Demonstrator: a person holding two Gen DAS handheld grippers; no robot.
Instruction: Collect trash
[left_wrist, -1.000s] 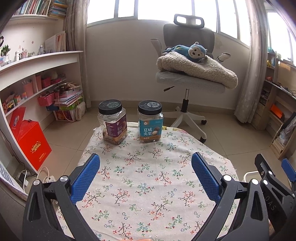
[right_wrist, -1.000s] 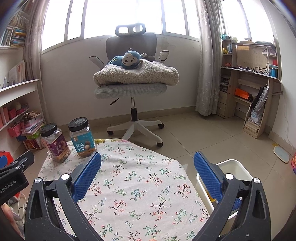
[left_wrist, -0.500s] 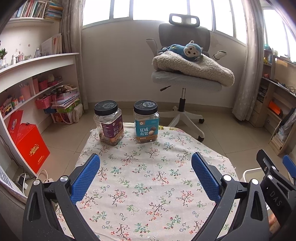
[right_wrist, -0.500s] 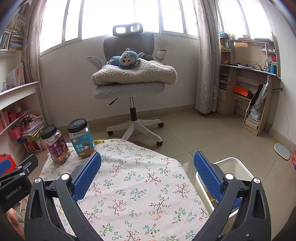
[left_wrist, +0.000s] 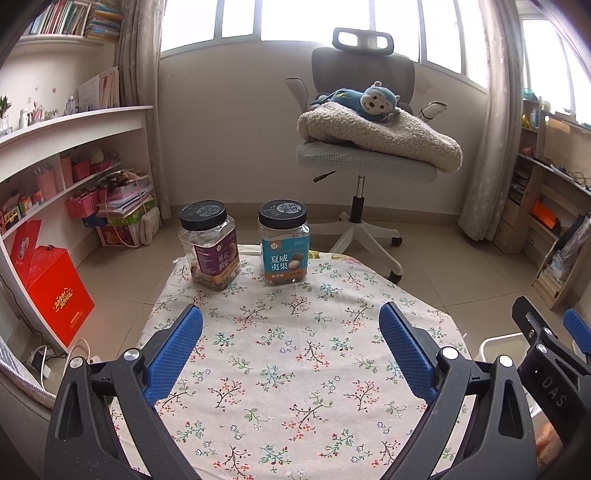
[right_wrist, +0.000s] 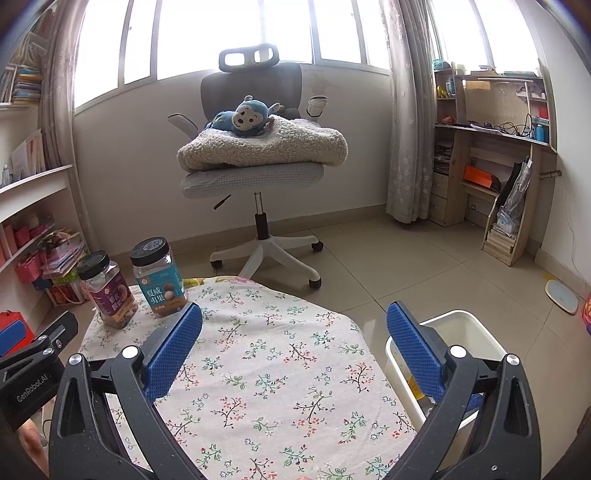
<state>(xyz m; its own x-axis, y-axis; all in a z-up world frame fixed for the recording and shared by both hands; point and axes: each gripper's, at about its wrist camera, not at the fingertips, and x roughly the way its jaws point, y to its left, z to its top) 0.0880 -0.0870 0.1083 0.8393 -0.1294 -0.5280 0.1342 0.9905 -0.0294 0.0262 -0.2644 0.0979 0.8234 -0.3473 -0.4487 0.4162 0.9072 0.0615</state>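
White bin (right_wrist: 469, 325) beside table (right_wrist: 280, 369); two jars (left_wrist: 284, 243) ahead; both grippers' fingers (left_wrist: 404, 345) spread wide, empty.

bright blown-out daylight from windows (left_wrist: 280, 18), sharp focus, fisheye-bent dark corners

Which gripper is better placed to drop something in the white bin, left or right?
Right, probably. The white bin sits directly under the right gripper, beside the table. The left gripper hovers over the tablecloth, facing the jars.

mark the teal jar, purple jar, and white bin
teal jar (left_wrist: 283, 258), left wrist view, on its label
purple jar (left_wrist: 216, 260), left wrist view, on its label
white bin (right_wrist: 456, 320), right wrist view, on its far rim
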